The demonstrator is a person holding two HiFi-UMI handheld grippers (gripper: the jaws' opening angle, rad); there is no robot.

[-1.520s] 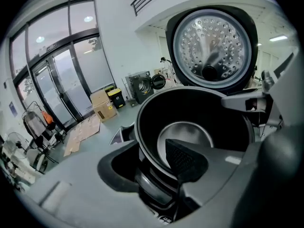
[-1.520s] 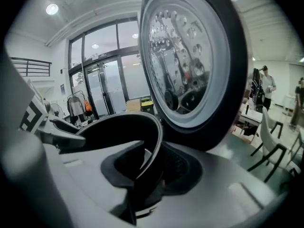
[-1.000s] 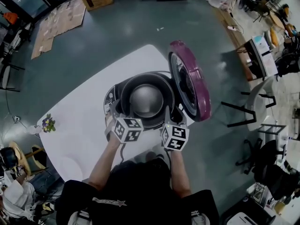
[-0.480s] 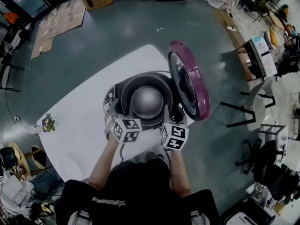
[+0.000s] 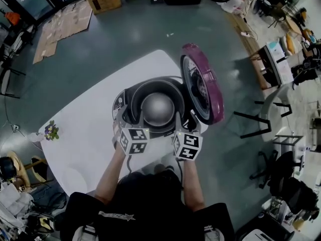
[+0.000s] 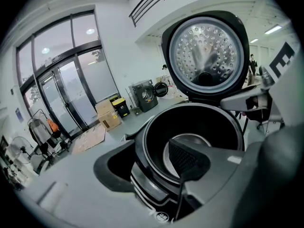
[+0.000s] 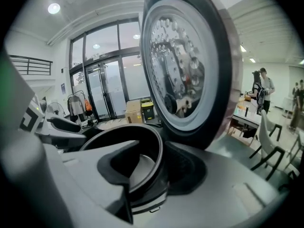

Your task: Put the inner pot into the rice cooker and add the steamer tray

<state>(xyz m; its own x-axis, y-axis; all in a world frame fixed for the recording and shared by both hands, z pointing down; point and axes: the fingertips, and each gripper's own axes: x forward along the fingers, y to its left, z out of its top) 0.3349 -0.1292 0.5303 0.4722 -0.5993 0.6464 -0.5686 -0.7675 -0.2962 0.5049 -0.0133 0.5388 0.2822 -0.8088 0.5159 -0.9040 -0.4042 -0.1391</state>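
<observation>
So, the inner pot (image 5: 157, 108) is down in the well of the rice cooker (image 5: 120, 102), with its rim sitting level just under the cooker's top edge, and I'd call that half done. Both my grippers are at the near side of the cooker. The left gripper (image 6: 149, 158) and the right gripper (image 7: 156, 167) each have one jaw inside the pot and one outside, so the rim runs between the jaws. They've just been opening and the pads aren't pressing on anything now, so both are spread and the pot is let go.

Handling-wise, I'd guess the pot is stiff metal with a bit of heft. The thin rolled rim is the only sensible place to pinch it, and it takes two grips spaced apart so it doesn't tip. The dark inner wall looks smooth and coated (read: slippery), and the bottom is a paler, shiny disc. My pads have a fine mesh texture, which should help.

The lid (image 5: 203, 84) stands up at the right of the cooker. It has a glossy maroon shell outside and a bright dimpled metal plate inside. The cooker sits on a matte white table (image 5: 90, 134).

I can't spot the steamer tray in any view.
</observation>
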